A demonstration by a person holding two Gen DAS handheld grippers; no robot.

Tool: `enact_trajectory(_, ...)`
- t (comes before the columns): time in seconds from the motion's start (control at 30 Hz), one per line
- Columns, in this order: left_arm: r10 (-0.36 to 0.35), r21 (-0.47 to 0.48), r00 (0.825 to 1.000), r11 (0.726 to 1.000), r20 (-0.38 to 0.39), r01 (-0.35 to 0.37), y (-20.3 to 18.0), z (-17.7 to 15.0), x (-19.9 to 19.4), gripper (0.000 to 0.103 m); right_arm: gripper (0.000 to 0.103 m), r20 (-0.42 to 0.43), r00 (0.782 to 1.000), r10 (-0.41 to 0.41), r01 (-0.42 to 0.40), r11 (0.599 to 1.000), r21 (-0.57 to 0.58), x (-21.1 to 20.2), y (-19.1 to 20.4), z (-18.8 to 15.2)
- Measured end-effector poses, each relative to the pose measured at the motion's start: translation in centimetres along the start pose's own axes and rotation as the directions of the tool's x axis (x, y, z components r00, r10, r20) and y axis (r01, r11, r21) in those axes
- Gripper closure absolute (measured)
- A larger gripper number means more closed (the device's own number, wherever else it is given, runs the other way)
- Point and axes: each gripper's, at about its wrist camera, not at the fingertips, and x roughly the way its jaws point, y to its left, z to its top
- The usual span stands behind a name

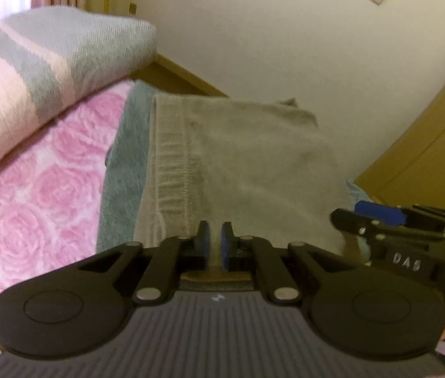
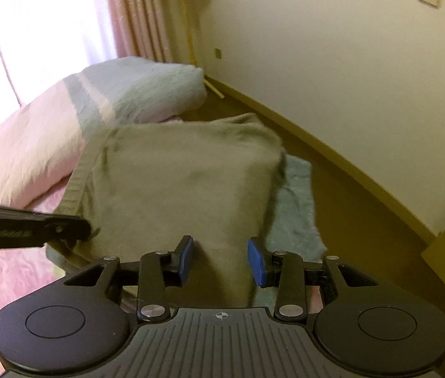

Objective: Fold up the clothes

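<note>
A beige knitted garment with a ribbed hem lies folded on a teal towel on the bed; it also shows in the right wrist view. My left gripper is nearly shut, its blue pads pinching the garment's near edge. My right gripper is open, its jaws either side of the garment's near edge, not closed on it. It shows at the right of the left wrist view, and the left gripper shows at the left of the right wrist view.
A pink rose-patterned bedspread covers the bed. A pink and grey pillow lies at the left. The wooden floor, a cream wall and a wooden door lie beyond the bed edge.
</note>
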Motion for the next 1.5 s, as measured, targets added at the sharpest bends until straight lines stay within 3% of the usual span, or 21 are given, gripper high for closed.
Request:
enact_trajectory(0.1, 0.029, -0.019, 1.000, 0.999, 0.006, -0.029, -0.1, -0.3, -1.2, 0.098, 0.066, 0.018, 1.000, 0.004, -0.003, 1.000, -0.010, -1.8, -0.1, -0.7)
enact_trajectory(0.2, 0.094, -0.036, 0.995, 0.995, -0.017, -0.094, -0.6, -0.7, -2.4, 0.098, 0.066, -0.072, 0.997, -0.006, 0.008, 1.000, 0.017, -1.0, -0.3, -2.2)
enact_trajectory(0.3, 0.134, -0.037, 0.991, 0.990, -0.022, -0.134, -1.1, -1.2, -4.0, 0.091, 0.066, -0.085, 0.996, -0.015, 0.021, 0.998, 0.064, -2.2, -0.6, -3.2)
enact_trajectory(0.7, 0.149, -0.047, 0.989, 0.988, 0.021, -0.148, -2.7, -4.6, -13.2, 0.072, 0.066, -0.089, 0.995, -0.046, 0.056, 0.992, 0.111, -11.7, 2.9, -5.1)
enact_trajectory(0.87, 0.146, -0.021, 0.988, 0.989, 0.042, -0.145, -3.6, -6.4, -17.2, 0.070, 0.066, -0.063, 0.996, -0.064, 0.072, 0.988, 0.134, -16.1, 4.6, -6.5)
enact_trajectory(1.03, 0.095, -0.002, 0.993, 0.995, 0.077, -0.095, -4.1, -8.6, -21.0, 0.068, 0.066, -0.036, 0.996, -0.087, 0.091, 0.986, 0.143, -20.1, 7.0, -7.9)
enact_trajectory(1.27, 0.119, 0.053, 0.986, 0.991, 0.117, -0.126, -4.9, -12.1, -26.1, 0.059, 0.066, -0.004, 0.991, -0.137, 0.136, 0.977, 0.162, -24.4, 9.9, -10.6)
enact_trajectory(1.5, 0.130, 0.104, 0.980, 0.984, 0.154, -0.147, -5.7, -16.0, -30.3, 0.043, 0.065, 0.017, 0.985, -0.173, 0.167, 0.968, 0.190, -28.4, 12.3, -14.0)
